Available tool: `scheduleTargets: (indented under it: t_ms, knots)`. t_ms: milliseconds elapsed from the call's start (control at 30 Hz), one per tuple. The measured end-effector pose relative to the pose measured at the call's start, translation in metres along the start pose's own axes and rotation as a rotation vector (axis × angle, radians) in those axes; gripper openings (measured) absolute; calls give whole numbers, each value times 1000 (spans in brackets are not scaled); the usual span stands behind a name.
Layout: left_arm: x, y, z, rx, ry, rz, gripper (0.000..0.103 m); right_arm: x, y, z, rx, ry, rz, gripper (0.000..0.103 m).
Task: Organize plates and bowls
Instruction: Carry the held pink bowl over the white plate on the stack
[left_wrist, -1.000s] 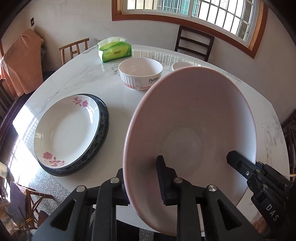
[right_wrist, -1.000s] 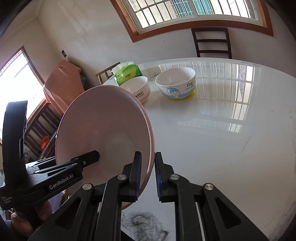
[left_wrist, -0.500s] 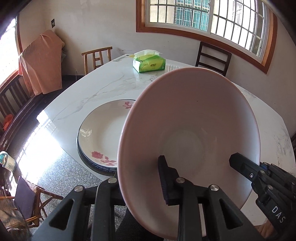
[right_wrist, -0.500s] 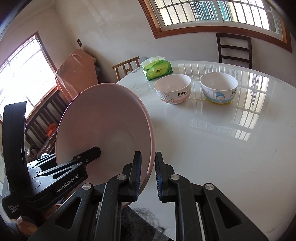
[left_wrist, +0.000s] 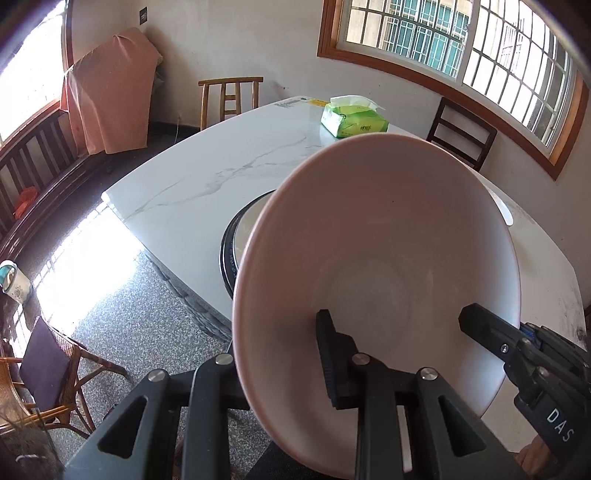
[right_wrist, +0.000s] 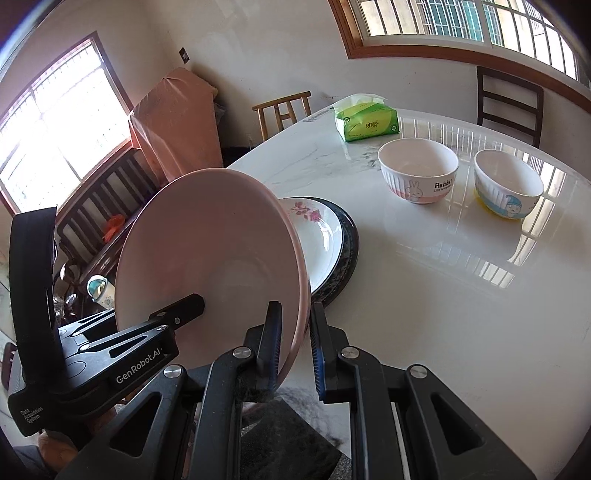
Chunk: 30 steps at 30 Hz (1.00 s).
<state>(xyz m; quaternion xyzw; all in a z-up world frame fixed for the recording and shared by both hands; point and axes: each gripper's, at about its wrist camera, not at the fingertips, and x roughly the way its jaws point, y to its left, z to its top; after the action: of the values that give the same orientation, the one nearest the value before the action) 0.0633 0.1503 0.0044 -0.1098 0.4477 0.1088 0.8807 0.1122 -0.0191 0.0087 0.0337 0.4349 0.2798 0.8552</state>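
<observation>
Pink plate (left_wrist: 388, 229), tilted on edge above the near edge of the marble table (right_wrist: 461, 288), gripped at its lower rim by both grippers: left gripper (left_wrist: 280, 354) and right gripper (right_wrist: 293, 343), each clamped across the rim. Behind it, floral plate (right_wrist: 317, 236) rests on dark plate (right_wrist: 349, 243).

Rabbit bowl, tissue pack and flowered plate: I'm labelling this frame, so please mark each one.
rabbit bowl (right_wrist: 419, 173): right wrist view, on its inner wall.
tissue pack (right_wrist: 369, 123): right wrist view, on its green top.
flowered plate (right_wrist: 319, 236): right wrist view, on its white well, right of the pink plate.
</observation>
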Motion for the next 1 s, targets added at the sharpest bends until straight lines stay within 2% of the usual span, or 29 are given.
scheduleTargets:
  t_ms: [433, 1000]
  knots:
    - [17, 28, 23, -60, 15, 18, 27, 27, 16, 17, -26, 27, 25, 15]
    - [33, 38, 54, -102, 45, -25, 27, 34, 18, 48, -24, 26, 24, 16]
